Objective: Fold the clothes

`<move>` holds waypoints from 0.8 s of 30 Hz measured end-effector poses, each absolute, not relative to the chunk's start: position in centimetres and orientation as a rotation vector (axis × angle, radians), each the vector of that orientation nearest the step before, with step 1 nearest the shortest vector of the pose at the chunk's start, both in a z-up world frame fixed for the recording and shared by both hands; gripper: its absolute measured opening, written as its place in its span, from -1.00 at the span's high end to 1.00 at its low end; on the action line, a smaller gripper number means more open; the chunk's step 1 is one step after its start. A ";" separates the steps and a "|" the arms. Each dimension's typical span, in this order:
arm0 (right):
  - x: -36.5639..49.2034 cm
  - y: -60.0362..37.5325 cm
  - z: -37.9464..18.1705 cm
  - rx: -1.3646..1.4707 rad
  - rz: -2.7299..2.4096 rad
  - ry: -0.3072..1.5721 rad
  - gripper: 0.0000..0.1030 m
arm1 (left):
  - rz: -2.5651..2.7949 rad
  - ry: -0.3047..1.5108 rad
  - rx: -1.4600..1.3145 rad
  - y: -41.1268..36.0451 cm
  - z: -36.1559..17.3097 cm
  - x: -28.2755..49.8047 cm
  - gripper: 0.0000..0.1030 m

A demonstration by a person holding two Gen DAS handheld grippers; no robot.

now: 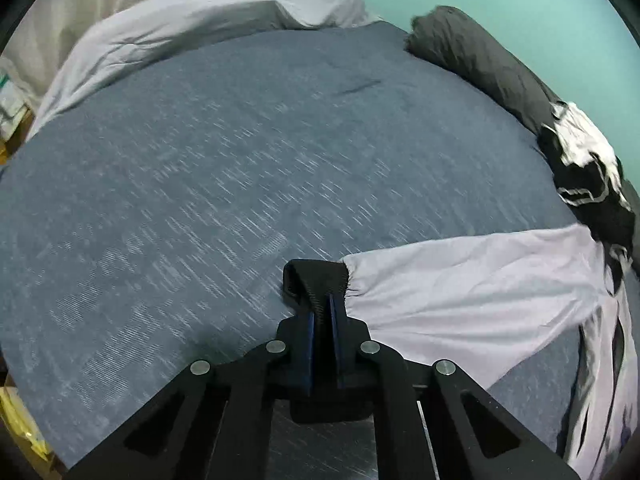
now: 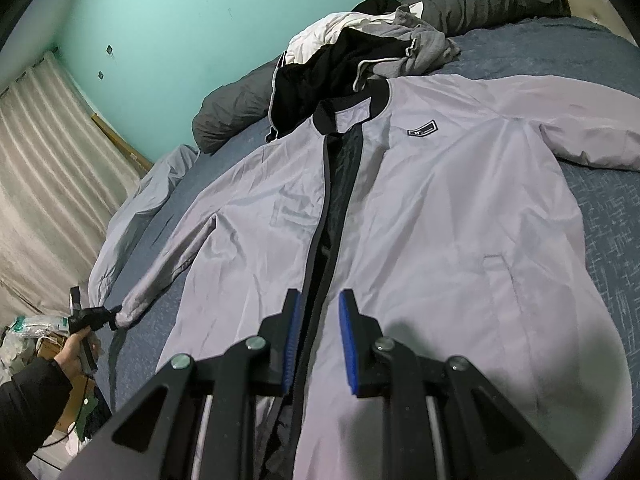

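Left gripper [image 1: 322, 312] clenched on the black cuff [image 1: 316, 280] of the jacket [image 2: 420, 220] sleeve [image 1: 460, 284]. Sleeve runs from the cuff rightward toward the body, so the fold goes that way. Right gripper [image 2: 319, 332] hovers over the hem, jaws apart, grasping nothing. Jacket lies front-up on the bed [image 1: 240, 160], collar far, clothes pile [image 2: 360, 56] beyond.

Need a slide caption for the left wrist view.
Left gripper shut on the jacket's black cuff, sleeve stretched across the blue bed.

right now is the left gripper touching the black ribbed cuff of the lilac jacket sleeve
Touching. The left wrist view shows the left gripper shut on the black ribbed cuff, pinched between its blue pads.
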State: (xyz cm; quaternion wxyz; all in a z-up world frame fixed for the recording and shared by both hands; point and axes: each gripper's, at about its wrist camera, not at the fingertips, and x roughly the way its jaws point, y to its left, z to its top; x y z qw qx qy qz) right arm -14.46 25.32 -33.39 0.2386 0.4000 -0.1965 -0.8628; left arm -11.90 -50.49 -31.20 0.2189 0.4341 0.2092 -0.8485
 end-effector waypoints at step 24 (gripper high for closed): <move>-14.2 25.4 -33.1 1.076 -2.348 -0.545 0.64 | -2.655 0.104 1.461 -33.3 -30.8 -23.6 0.36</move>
